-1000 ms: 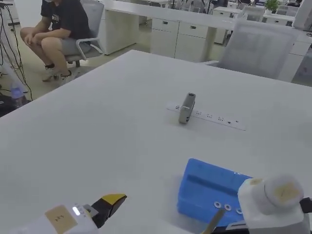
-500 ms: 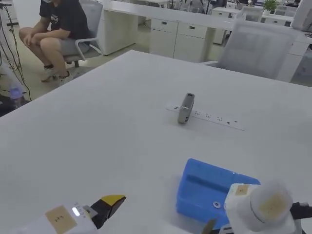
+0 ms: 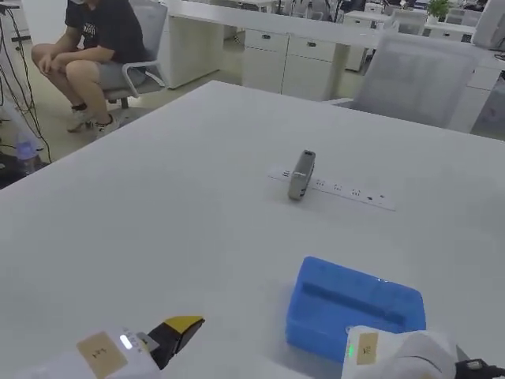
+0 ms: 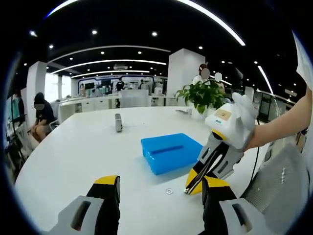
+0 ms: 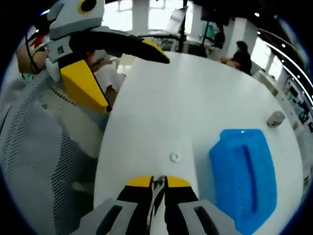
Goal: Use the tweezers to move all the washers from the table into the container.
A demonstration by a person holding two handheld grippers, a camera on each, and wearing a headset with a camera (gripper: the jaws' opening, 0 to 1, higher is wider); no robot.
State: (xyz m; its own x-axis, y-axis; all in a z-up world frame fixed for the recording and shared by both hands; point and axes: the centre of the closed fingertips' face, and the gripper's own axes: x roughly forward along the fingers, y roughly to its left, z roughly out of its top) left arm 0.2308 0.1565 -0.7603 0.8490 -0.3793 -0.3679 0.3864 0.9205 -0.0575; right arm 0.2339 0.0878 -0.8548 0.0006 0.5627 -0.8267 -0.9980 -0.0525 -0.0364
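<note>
One small metal washer (image 4: 169,191) (image 5: 174,156) lies on the white table just in front of the blue container (image 3: 355,304) (image 4: 171,152) (image 5: 244,169). Small washers (image 5: 240,196) lie inside the container. My right gripper (image 5: 157,180) (image 4: 195,182) is shut on thin tweezers (image 5: 156,192) (image 4: 188,189), whose tips hover close beside the loose washer. Its white body (image 3: 394,355) sits at the near edge of the container. My left gripper (image 4: 161,181) (image 3: 185,324) (image 5: 132,73) stands open with nothing between its jaws, to the left of the container.
A white power strip (image 3: 331,188) with a grey device (image 3: 301,174) on it lies farther back on the table (image 3: 158,205). A person sits on a chair (image 3: 134,47) at far left. A grey chair (image 3: 418,75) stands behind the table.
My right gripper has pulled back and down from over the container toward the near edge; the tweezers and the washers inside are now hidden behind it in the head view. The left gripper stayed put.
</note>
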